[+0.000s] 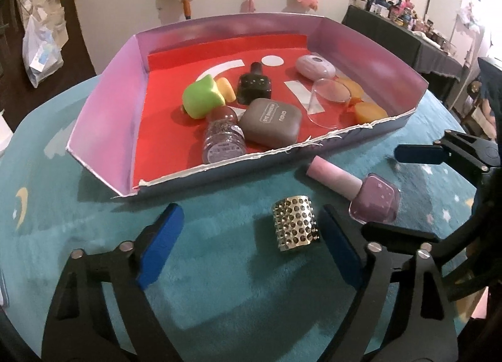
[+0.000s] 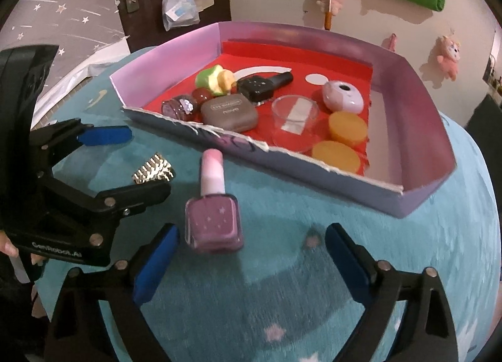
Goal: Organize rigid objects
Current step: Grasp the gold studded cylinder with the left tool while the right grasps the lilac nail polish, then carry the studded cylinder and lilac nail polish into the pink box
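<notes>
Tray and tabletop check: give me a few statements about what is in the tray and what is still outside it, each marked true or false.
1. The pink nail polish bottle lies on the teal cloth, outside the tray. True.
2. The studded gold cylinder is inside the tray. False: it stands on the cloth, between the left gripper's open fingers.
3. The right gripper is shut on the pink bottle. False: its jaws are open and empty.
4. The brown eyeshadow case lies in the tray. True.
5. The black bottle lies on the cloth. False: it is in the tray.
</notes>
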